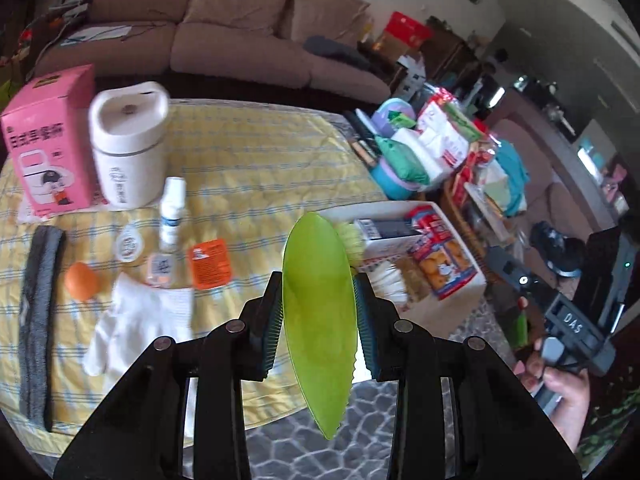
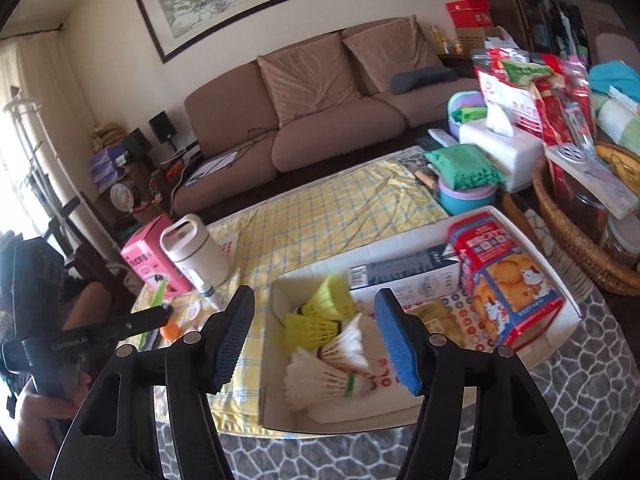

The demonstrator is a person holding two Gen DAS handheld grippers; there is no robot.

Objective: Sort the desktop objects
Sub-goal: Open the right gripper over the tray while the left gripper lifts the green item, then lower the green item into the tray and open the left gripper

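Yellow checked cloth (image 1: pixel 256 160) covering the tabletop. White open box (image 2: pixel 532 248) at the cloth's right edge, holding a biscuit pack (image 2: pixel 508 280), yellow shuttlecocks (image 2: pixel 320 312) and white shuttlecocks (image 2: pixel 328 372). Pink carton (image 1: pixel 48 140) and white lidded canister (image 1: pixel 128 140) at the far left corner. Left gripper (image 1: pixel 318 312): clamped on a thin green plastic blade (image 1: pixel 318 312), held edge-on above the cloth's near edge. Right gripper (image 2: pixel 316 344): jaws apart, nothing between them, above the box.
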